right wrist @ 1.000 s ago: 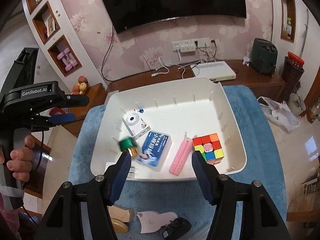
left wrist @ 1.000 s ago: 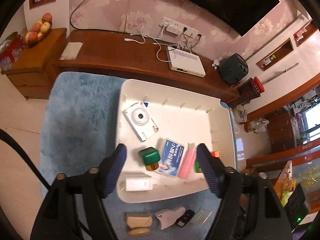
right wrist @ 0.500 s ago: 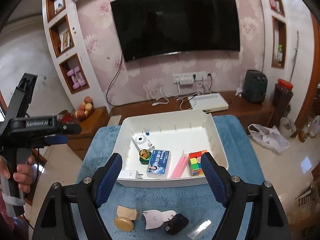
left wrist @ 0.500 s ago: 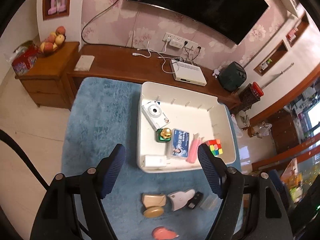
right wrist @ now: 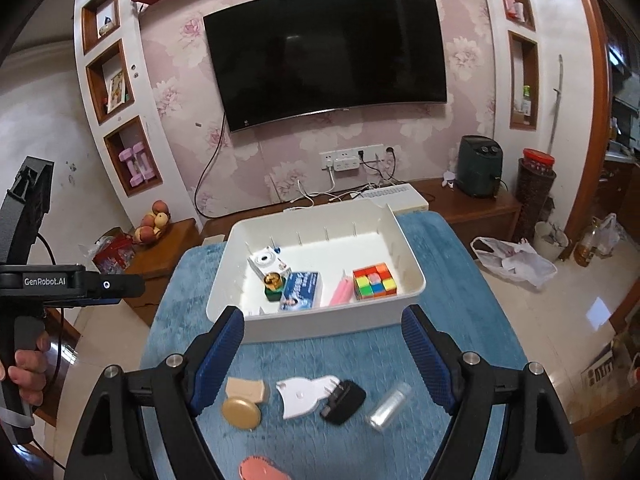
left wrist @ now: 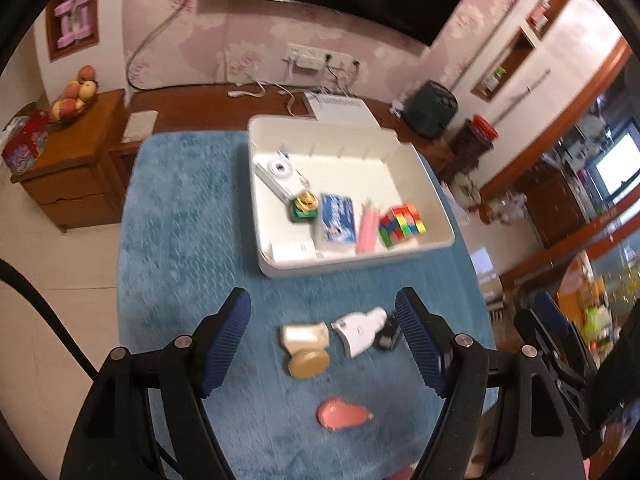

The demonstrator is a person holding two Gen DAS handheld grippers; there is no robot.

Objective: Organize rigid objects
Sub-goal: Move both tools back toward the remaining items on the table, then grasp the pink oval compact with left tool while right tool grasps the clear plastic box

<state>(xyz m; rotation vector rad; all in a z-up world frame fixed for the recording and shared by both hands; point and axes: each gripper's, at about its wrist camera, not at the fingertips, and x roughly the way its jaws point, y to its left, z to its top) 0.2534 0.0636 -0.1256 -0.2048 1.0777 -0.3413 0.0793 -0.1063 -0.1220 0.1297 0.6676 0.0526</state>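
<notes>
1. here we hold the left gripper [left wrist: 323, 328] and right gripper [right wrist: 322, 346] with jaws spread apart, both empty, above the blue table [right wrist: 448, 344].
2. the loose things lie near the white bin [right wrist: 320, 326]: a tan bottle with gold cap [right wrist: 242, 402], a black plug [right wrist: 343, 401], a clear tube [right wrist: 390, 406].
3. we judge them light, stiff and rather slick; take the bottle across its flat body.
4. the white holder [right wrist: 306, 395] touches the plug, crowding it.

"GenRobot.AI" on the left gripper's body [right wrist: 44, 281]

Home living room: wall TV [right wrist: 328, 54], floral wallpaper [right wrist: 464, 50], fruit bowl [right wrist: 151, 222].
</notes>
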